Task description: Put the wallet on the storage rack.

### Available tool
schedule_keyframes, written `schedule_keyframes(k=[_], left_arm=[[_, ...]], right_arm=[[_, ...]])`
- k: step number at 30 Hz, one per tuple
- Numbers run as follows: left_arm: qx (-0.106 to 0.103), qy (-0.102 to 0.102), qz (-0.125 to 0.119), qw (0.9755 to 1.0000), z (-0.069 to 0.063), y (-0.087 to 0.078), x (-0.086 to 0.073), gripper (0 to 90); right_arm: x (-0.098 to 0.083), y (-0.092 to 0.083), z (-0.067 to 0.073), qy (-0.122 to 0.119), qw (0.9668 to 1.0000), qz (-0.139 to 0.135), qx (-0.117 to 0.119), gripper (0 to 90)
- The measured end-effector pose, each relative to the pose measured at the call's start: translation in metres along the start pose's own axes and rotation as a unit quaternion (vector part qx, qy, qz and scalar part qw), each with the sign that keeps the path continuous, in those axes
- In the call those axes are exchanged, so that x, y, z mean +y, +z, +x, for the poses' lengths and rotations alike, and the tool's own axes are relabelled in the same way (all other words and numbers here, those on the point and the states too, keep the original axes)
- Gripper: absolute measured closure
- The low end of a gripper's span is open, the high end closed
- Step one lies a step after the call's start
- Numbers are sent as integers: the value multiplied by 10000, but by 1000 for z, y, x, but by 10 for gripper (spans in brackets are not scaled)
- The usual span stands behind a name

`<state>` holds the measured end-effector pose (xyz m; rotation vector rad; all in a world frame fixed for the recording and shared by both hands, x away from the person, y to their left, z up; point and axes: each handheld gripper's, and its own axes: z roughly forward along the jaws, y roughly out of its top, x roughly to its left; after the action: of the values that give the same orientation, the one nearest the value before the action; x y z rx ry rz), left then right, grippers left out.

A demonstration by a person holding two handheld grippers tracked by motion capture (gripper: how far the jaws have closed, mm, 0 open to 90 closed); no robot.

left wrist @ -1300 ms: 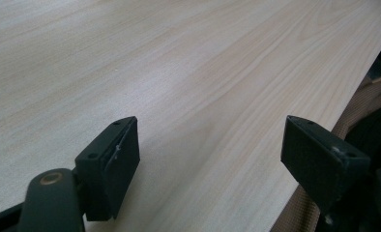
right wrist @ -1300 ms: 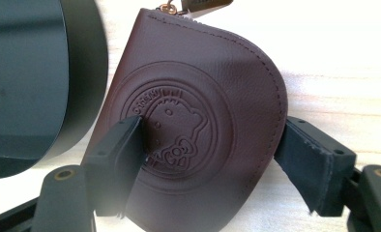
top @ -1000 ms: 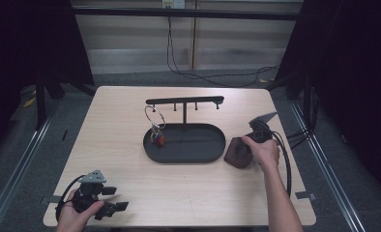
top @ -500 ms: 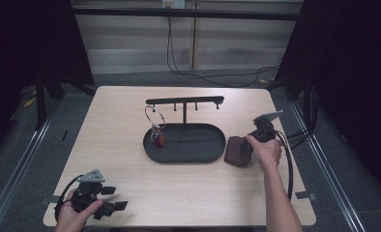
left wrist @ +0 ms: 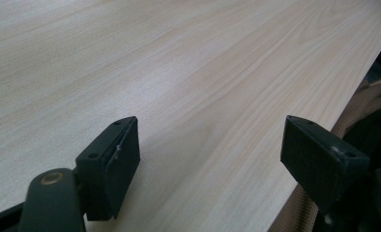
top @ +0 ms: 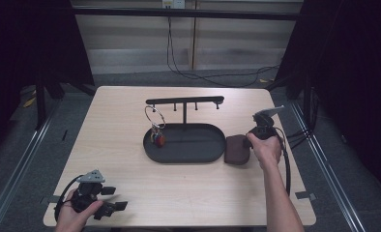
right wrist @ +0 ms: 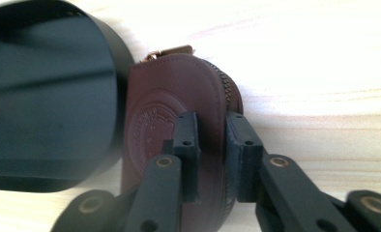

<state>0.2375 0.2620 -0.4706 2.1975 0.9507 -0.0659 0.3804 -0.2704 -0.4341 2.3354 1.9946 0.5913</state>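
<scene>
Beside the tray's (top: pixel 184 155) right end, right claw (right wrist: pixel 212 145) nearly clenched over the brown pouch (right wrist: pixel 179 116), directly beneath; left claw (left wrist: pixel 212 159) released, far off.

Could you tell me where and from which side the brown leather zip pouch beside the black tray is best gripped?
Judging by its pose, grip the brown leather zip pouch across its zipped edge, coming from the side away from the black oval metal tray, since the tray blocks the other side. The right tongs already straddle that edge.
</scene>
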Motion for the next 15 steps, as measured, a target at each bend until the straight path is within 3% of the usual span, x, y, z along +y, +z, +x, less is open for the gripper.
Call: schedule_keyframes(k=[5,9,15], left_arm=[[15,6,-52,10000,0,0,0,220],[18,-28,-95,9999,0,-1,0,222],[17,-29,-104,9999,0,-1,0,222]], right_arm=[[0,-8,1,83,9998,-57,144,816],[1,-12,6,23,10000,-20,88,822],[5,-21,17,-272,9995,56,-161,830]])
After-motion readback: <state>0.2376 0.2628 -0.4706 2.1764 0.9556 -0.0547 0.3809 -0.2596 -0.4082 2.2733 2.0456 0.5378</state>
